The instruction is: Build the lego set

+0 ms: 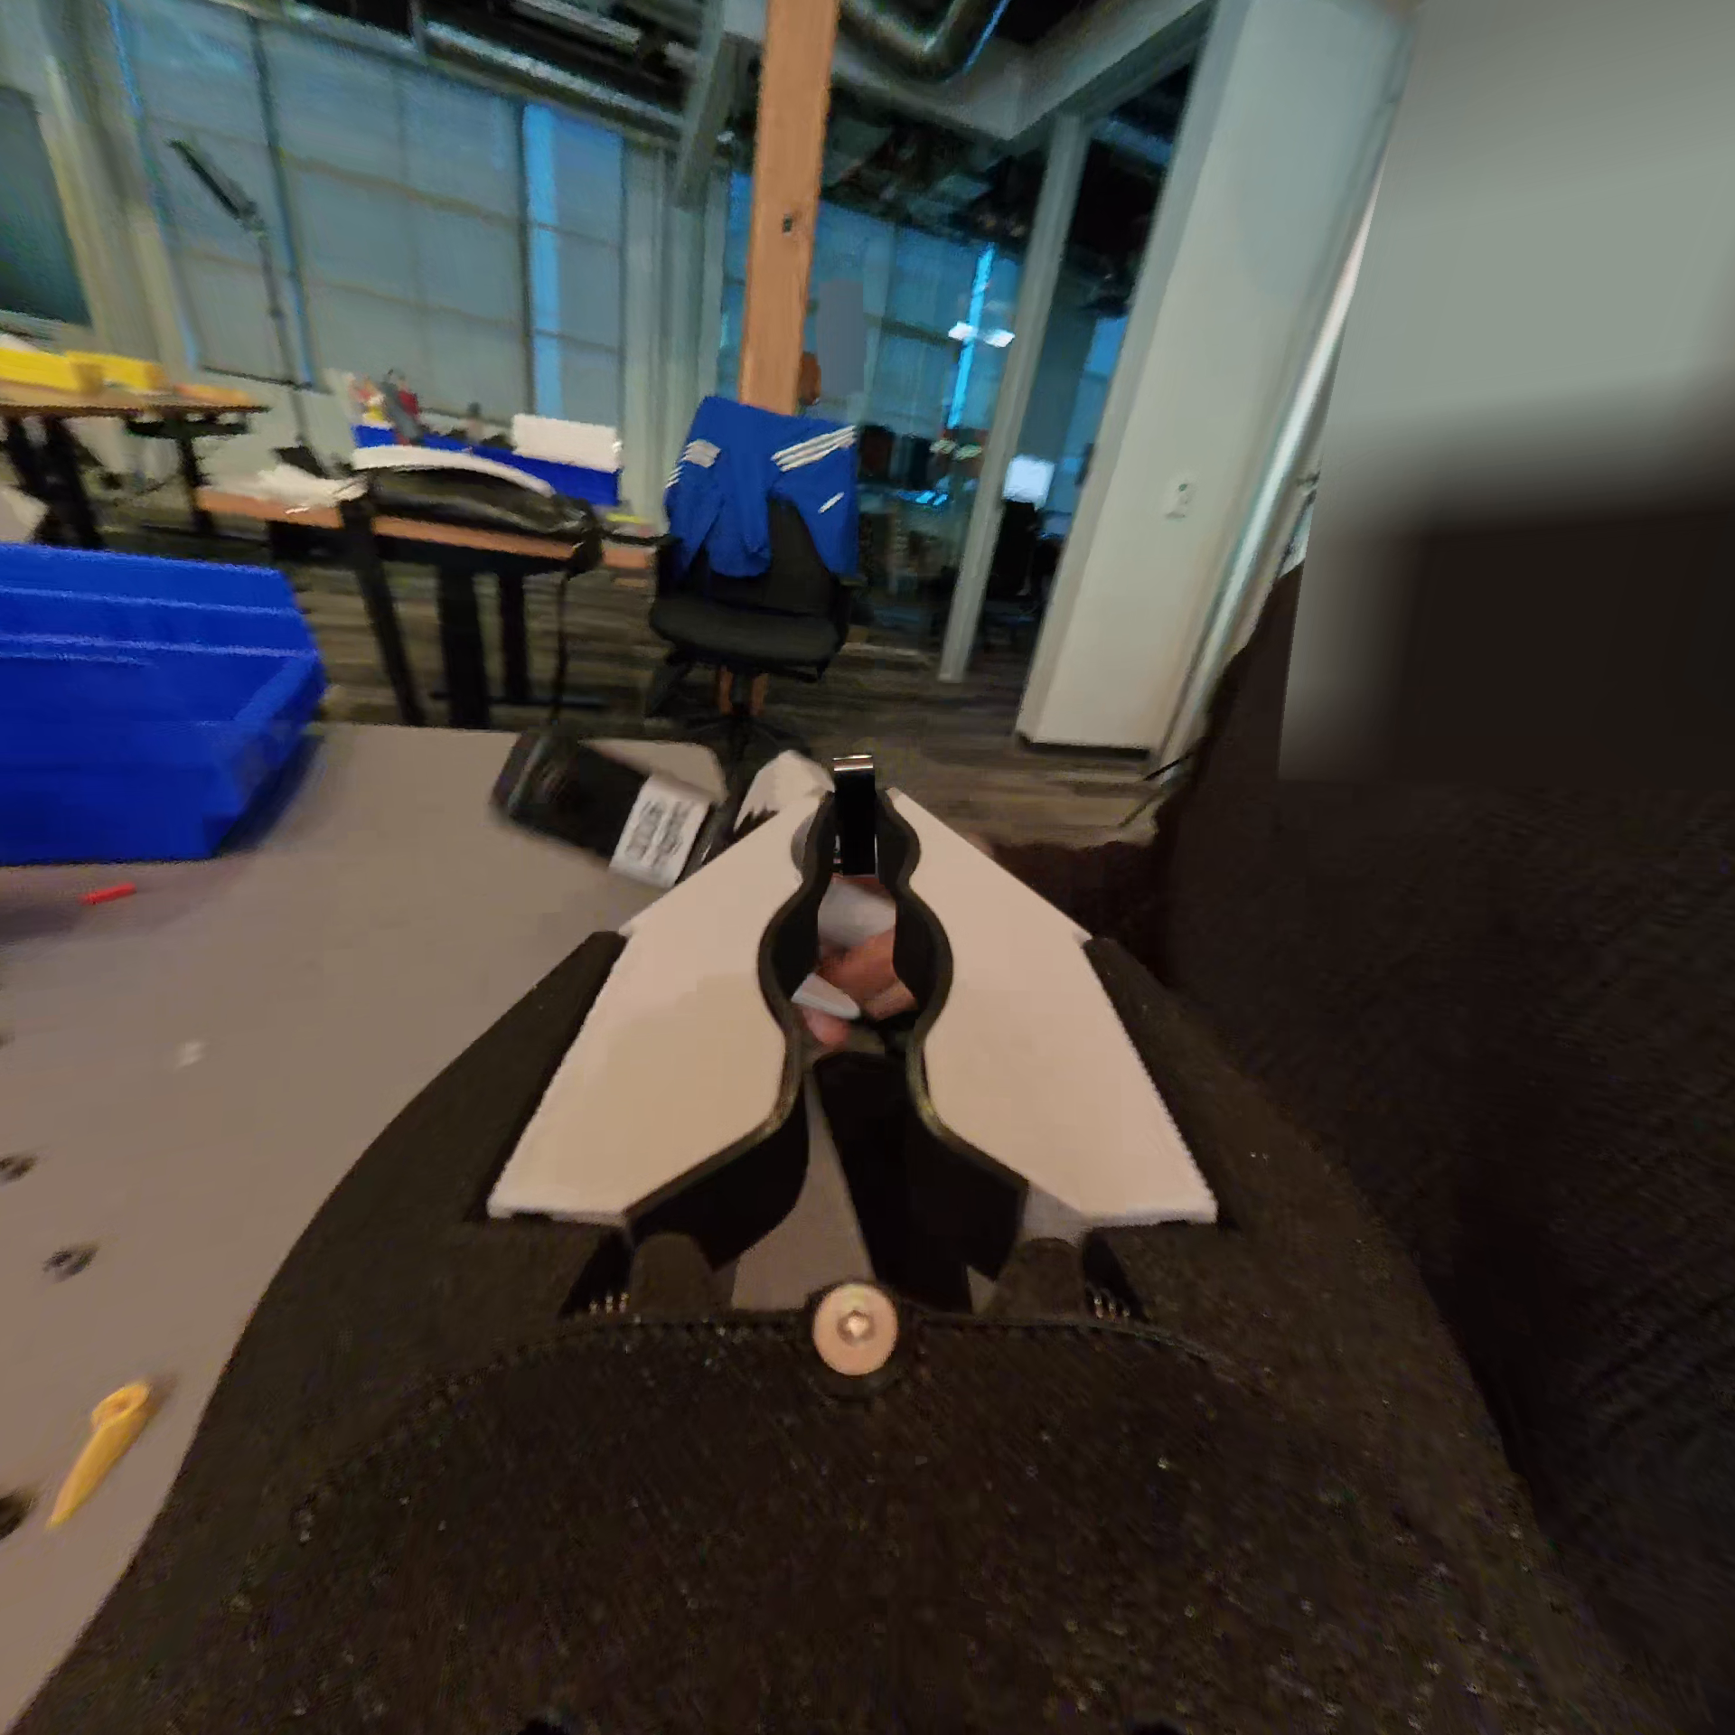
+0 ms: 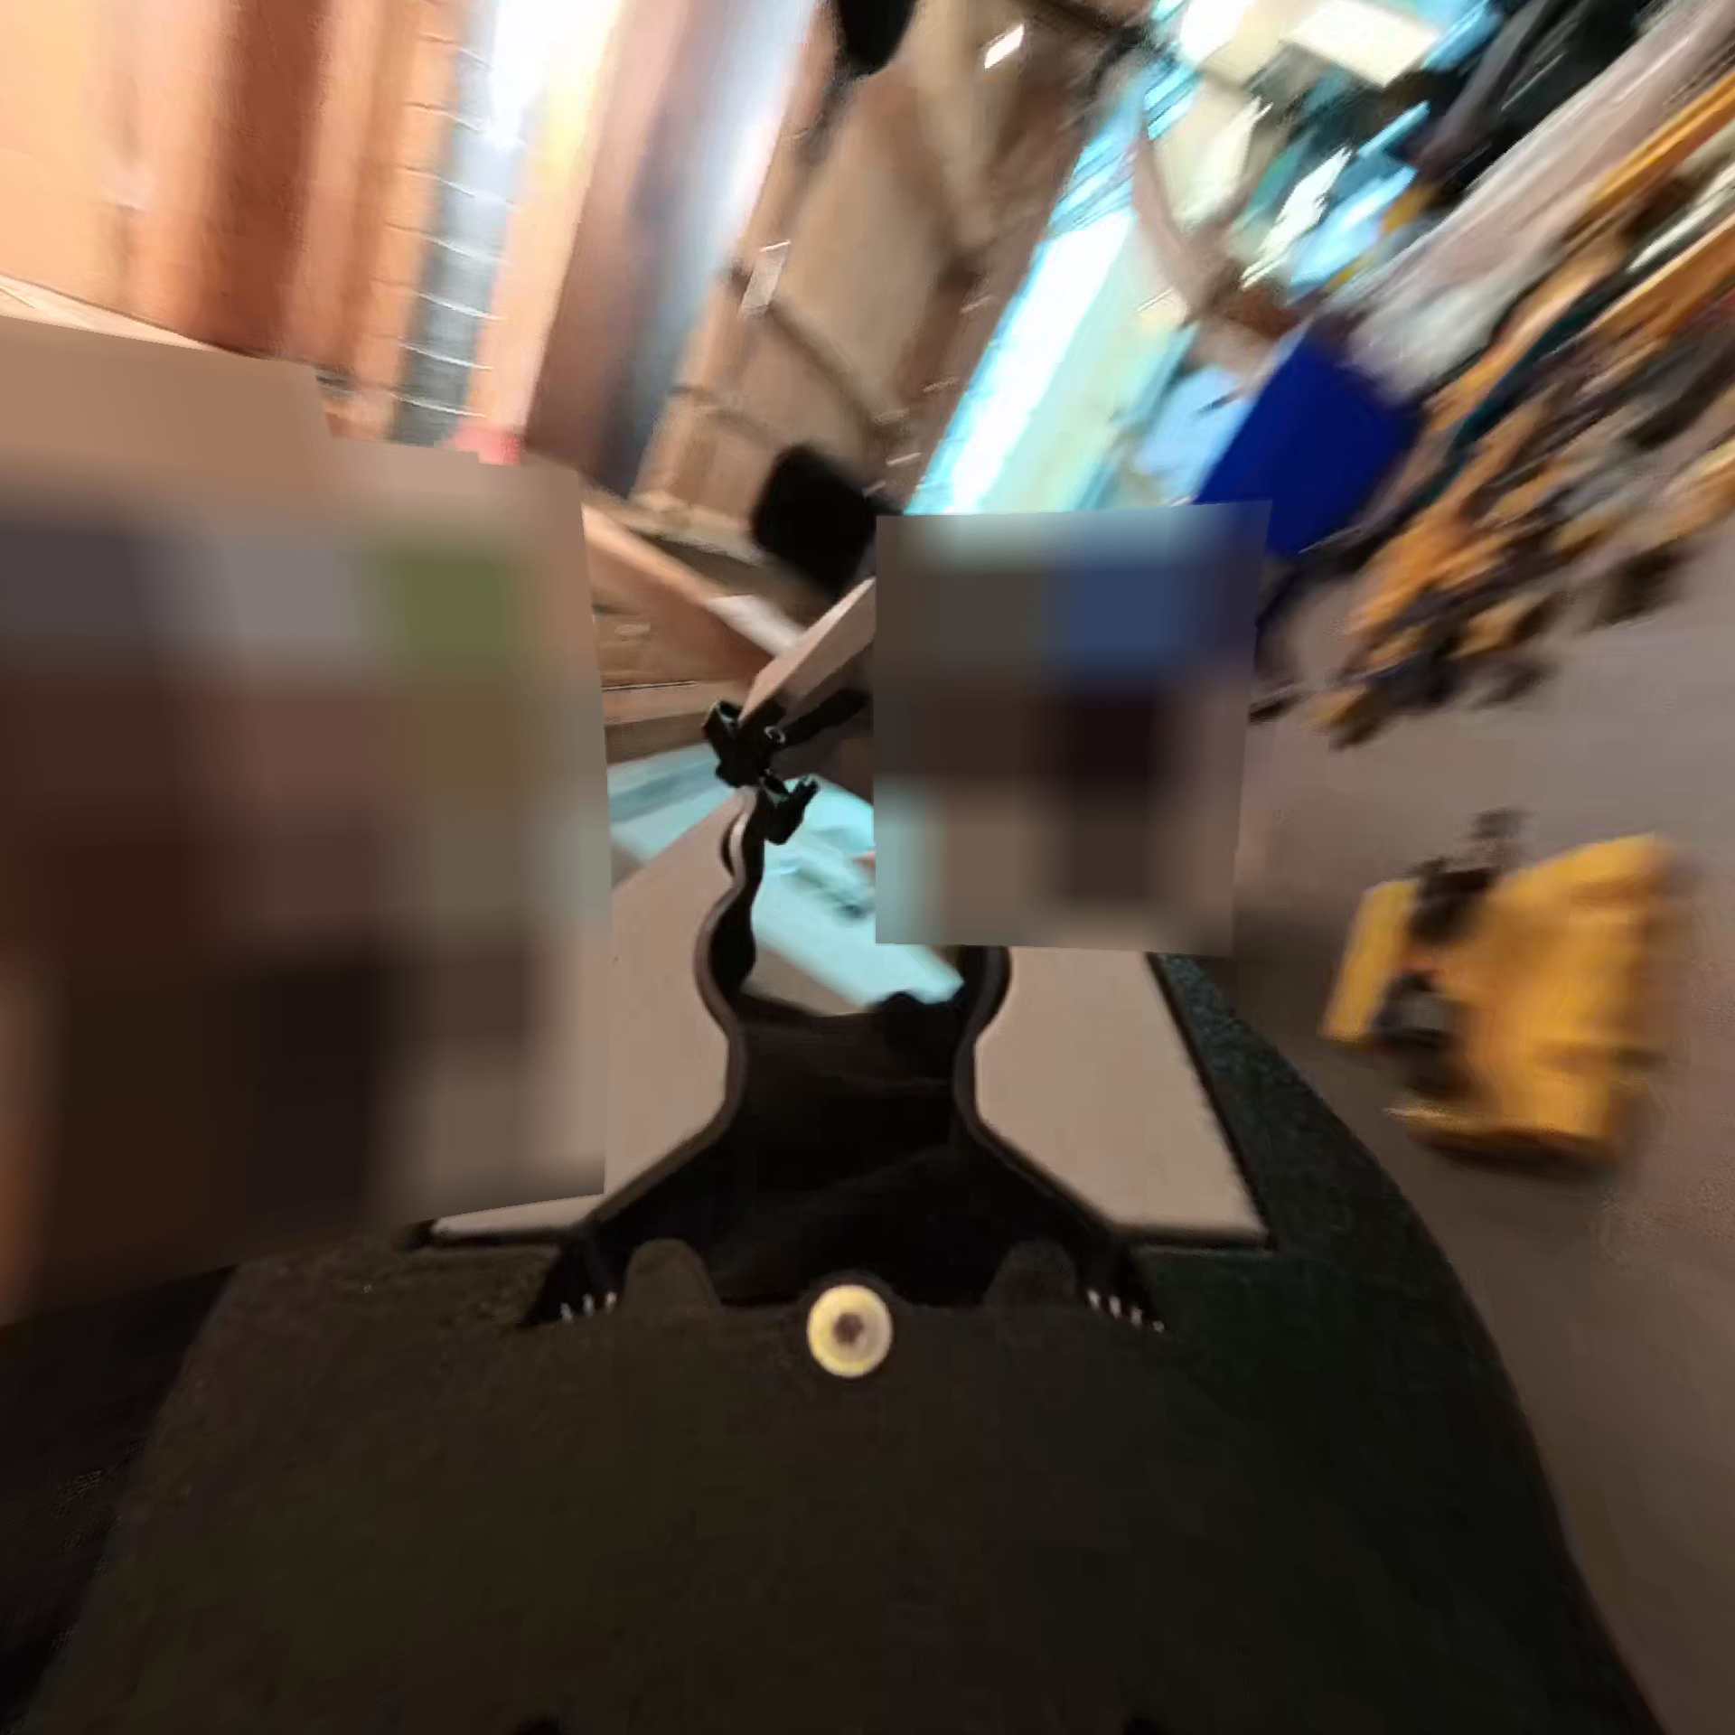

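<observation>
Left gripper: your left gripper [image 1: 854,817] has its white fingers [image 1: 713,958] drawn close together, and their tips pinch a small black piece with a shiny metal end [image 1: 852,812] that stands upright between them.
Behind the left fingers: through the gap lower down you can see part of a hand [image 1: 868,976] with something white in it; what that white thing is cannot be told.
Left surroundings: your gripper hangs over the far edge of a grey table [image 1: 282,986]. A black object with a white label [image 1: 601,807] lies tilted on the table just beyond the fingertips, to their left. A blue bin [image 1: 141,695] sits at the table's left side, a small red bit [image 1: 108,892] lies near it, and a yellow wedge-shaped piece [image 1: 99,1450] lies close to the camera at the left.
Room beyond: an office chair with a blue jacket [image 1: 760,498] over its back stands past the table, before a wooden post [image 1: 789,188].
Right gripper: your right gripper [image 2: 751,779] is heavily blurred and partly covered. Something small and black [image 2: 751,751] sits at the visible fingertip, and you cannot tell whether the fingers are closed on it.
Right surroundings: a yellow object [image 2: 1502,1005] lies on the grey surface to the right, too smeared to identify.
</observation>
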